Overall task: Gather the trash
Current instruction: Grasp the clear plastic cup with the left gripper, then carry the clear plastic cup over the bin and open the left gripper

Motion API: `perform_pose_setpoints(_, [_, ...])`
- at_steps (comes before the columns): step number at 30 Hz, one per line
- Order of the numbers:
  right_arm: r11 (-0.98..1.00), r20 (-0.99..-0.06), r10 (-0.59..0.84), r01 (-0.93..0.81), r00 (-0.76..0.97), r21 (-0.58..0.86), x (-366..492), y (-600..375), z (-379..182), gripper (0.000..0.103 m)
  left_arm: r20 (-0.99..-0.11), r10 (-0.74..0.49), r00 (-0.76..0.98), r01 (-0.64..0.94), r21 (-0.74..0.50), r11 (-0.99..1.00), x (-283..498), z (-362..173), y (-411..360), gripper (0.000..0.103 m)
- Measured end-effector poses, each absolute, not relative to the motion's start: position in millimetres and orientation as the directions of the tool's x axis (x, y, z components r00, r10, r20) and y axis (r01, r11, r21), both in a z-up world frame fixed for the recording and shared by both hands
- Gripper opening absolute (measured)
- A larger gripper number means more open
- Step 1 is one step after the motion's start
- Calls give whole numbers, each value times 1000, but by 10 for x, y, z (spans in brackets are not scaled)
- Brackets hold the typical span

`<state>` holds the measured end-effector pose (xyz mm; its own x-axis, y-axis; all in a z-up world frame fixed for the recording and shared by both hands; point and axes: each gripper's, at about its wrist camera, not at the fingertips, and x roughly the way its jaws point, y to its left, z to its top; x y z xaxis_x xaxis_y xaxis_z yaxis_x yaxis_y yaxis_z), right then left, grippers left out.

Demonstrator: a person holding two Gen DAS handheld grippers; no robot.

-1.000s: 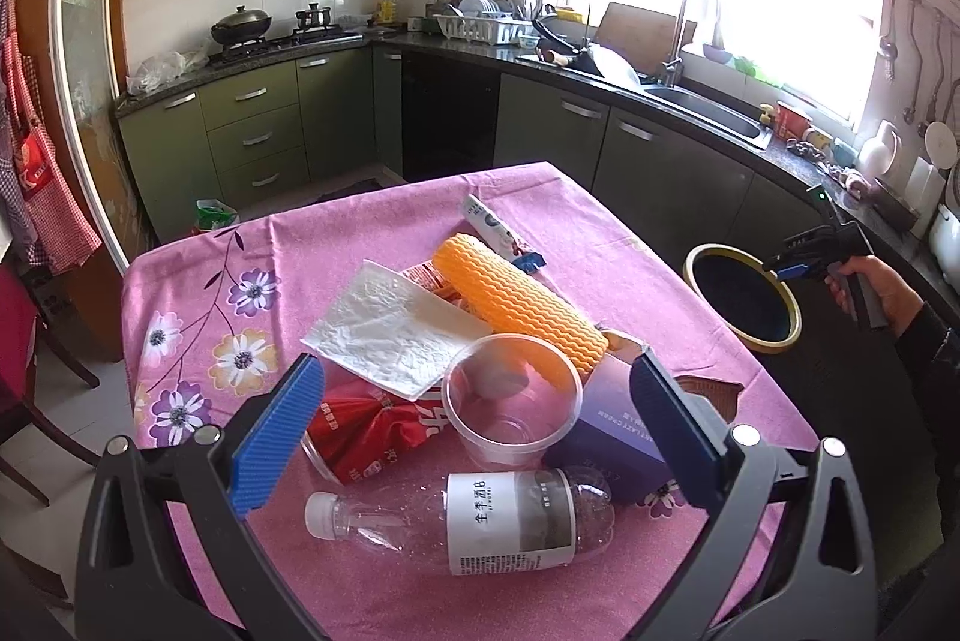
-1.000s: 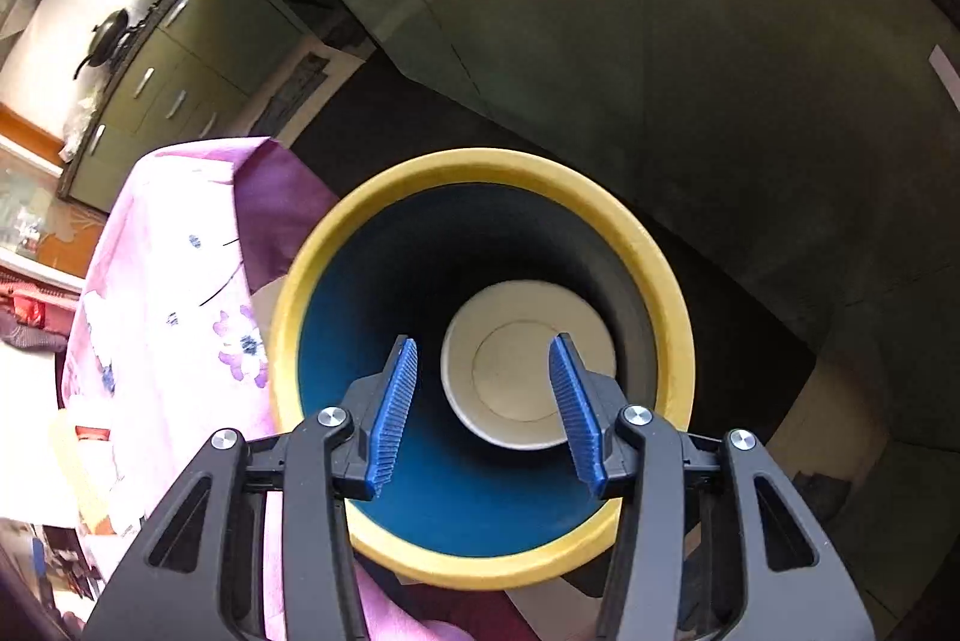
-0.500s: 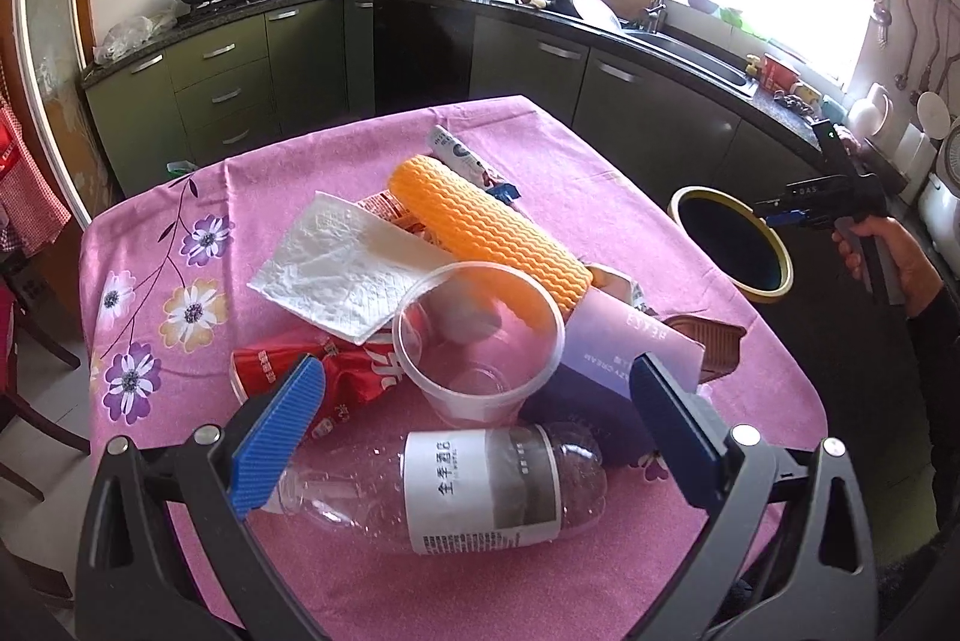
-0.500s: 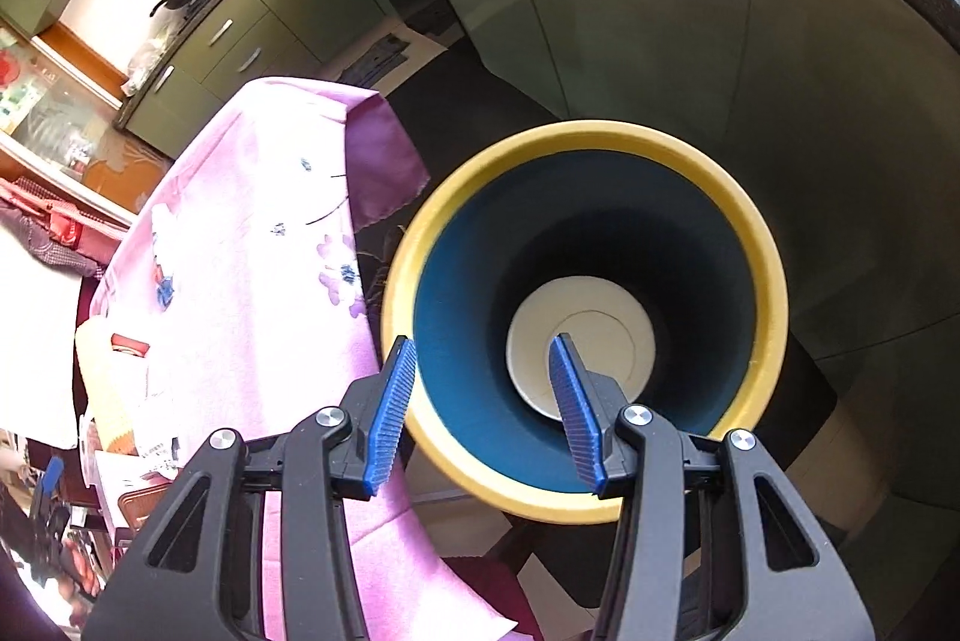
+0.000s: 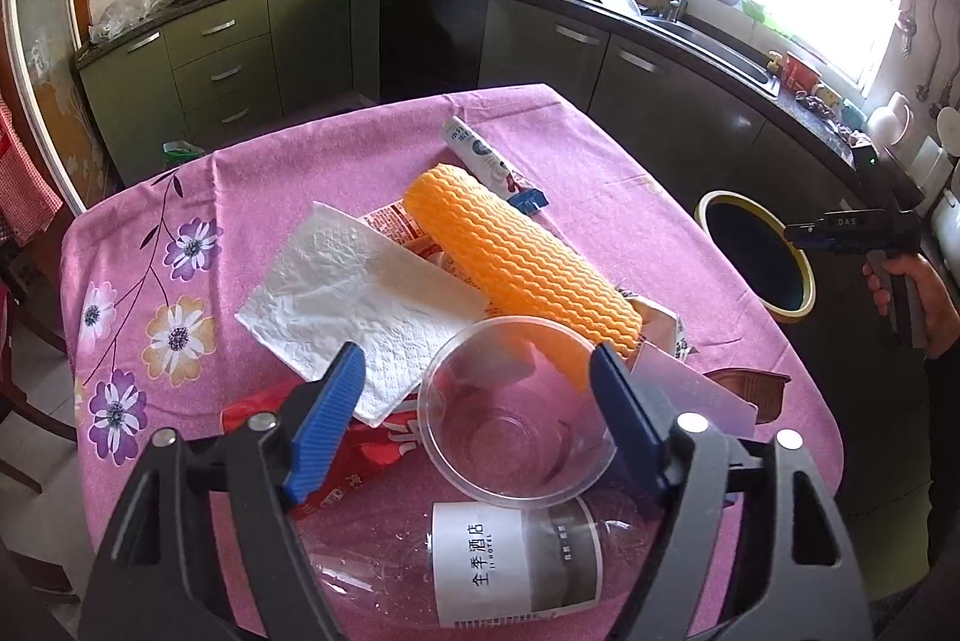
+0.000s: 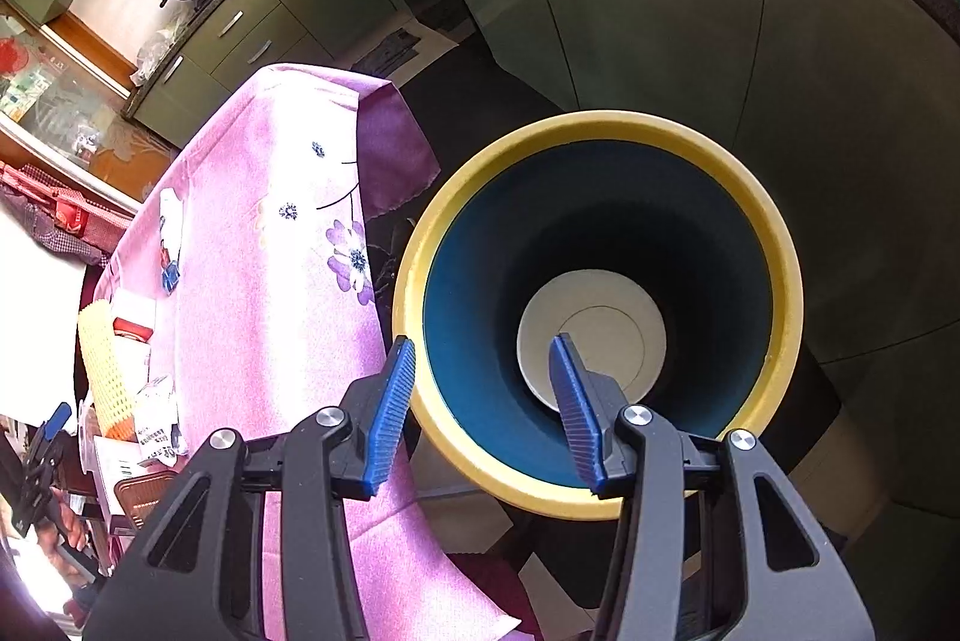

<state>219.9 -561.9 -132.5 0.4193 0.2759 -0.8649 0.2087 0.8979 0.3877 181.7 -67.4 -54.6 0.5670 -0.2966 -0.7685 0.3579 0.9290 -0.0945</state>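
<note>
The left tool (image 5: 477, 386) hovers with its blue fingers spread wide on either side of a clear plastic cup (image 5: 517, 416), not touching it. The cup lies among trash on the pink-clothed worktop (image 5: 630, 215): a plastic bottle (image 5: 480, 563) just nearer, a white napkin (image 5: 354, 305) to the left, an orange foam sleeve (image 5: 519, 260) beyond, and a red wrapper (image 5: 360, 455) under the napkin's near corner. The right tool (image 6: 483, 392) is released and grasps nothing, held above the yellow-rimmed bin (image 6: 786, 293) standing on the floor right of the worktop; a pale round object (image 6: 591, 332), perhaps a bowl, lies at its bottom.
</note>
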Motion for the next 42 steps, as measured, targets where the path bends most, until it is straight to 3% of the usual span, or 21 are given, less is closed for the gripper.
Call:
perform_pose_setpoints(8, [901,-863,283,192,418,388,2212,-5587,-1335,47,-802,-276,530,357,-85,930,1899,-683,-708,48])
perform_pose_setpoints(13, [903,-864,284,188,415,387,2204,-5580,-1349,47,-815,-281,506,372,-88,924,1882,-765,-730,27])
perform_pose_setpoints(17, [902,-864,287,186,414,389,2207,-5579,-1362,47,-819,-279,501,375,-85,923,1859,-794,-736,21])
perform_pose_setpoints(19, [903,-865,289,184,411,389,2214,-5572,-1376,47,-825,-274,494,375,-82,924,1870,-819,-734,9])
perform_pose_setpoints(42, [910,-853,274,167,445,380,2095,-5580,-1297,47,-743,-369,558,487,-67,871,1605,9,-917,7])
